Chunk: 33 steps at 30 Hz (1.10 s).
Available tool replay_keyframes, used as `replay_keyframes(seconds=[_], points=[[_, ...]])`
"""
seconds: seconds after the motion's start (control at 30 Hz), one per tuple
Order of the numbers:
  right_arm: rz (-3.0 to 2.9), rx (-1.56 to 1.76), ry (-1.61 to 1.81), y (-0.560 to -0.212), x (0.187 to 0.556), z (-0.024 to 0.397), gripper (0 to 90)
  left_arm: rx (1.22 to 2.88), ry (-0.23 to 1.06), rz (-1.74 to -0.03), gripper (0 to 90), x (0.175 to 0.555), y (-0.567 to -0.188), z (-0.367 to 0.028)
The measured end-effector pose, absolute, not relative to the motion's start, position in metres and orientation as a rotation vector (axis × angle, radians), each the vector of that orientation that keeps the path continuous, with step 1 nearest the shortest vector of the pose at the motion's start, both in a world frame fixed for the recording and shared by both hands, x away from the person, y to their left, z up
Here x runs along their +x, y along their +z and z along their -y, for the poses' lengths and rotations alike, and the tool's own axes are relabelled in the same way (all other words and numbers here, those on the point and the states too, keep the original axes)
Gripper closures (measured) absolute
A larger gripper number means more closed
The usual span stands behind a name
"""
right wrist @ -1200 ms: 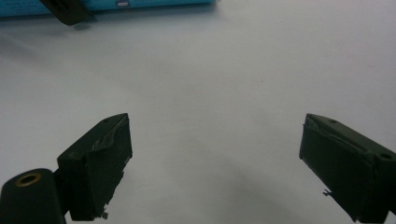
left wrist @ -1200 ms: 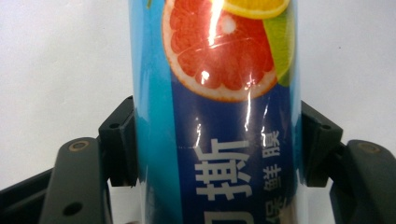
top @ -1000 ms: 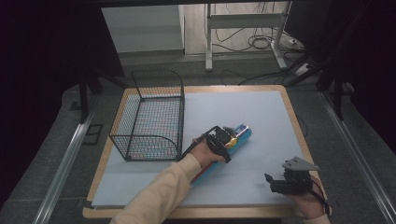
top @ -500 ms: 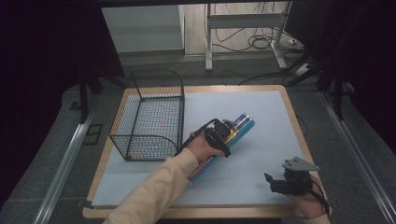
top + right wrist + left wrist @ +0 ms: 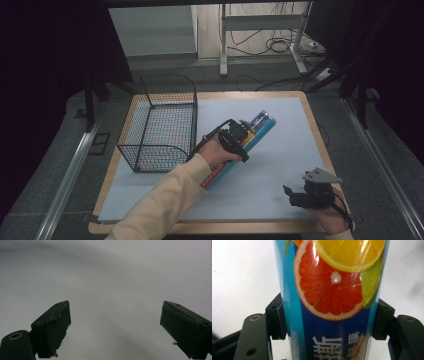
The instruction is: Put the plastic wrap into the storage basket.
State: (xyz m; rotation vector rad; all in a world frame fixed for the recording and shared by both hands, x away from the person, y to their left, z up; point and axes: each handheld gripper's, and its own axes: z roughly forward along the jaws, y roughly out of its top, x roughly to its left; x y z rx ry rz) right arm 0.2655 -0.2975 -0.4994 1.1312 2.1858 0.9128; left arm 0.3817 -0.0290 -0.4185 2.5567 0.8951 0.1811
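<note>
1. The left gripper (image 5: 243, 134) has its fingers (image 5: 275, 317) clenched on a long blue tube (image 5: 250, 137) printed with citrus slices; the hand and sleeve hide the tube's middle in the high view.
2. In the left gripper view the tube (image 5: 329, 290) is cut off top and bottom, so neither end shows.
3. The tube hangs tilted above the bench (image 5: 280, 165), just at 3 o'clock of the wire basket (image 5: 165, 125).
4. The right gripper (image 5: 295, 196), at the bench's 5 o'clock, has its fingers (image 5: 53, 327) released, holding nothing.
5. Compared with a second ago, the tube sits higher and steeper.
</note>
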Motion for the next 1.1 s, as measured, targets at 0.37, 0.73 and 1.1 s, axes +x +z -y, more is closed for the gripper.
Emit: replay_keyframes(seconds=[0.37, 0.73, 1.1], points=[[-2.186, 1.134, 0.914, -0.499, 0.266, 0.297, 9.7, 2.537, 0.215, -0.877, 31.8, 0.382, -0.399, 0.026], [-2.186, 1.141, 0.918, -0.499, 0.266, 0.297, 9.7, 2.530, 0.214, -0.878, 31.8, 0.394, -0.382, 0.029], [-2.188, 1.133, 0.918, -0.498, 0.266, 0.296, 9.7, 2.525, 0.216, -0.905, 31.8, 0.411, -0.375, 0.030]])
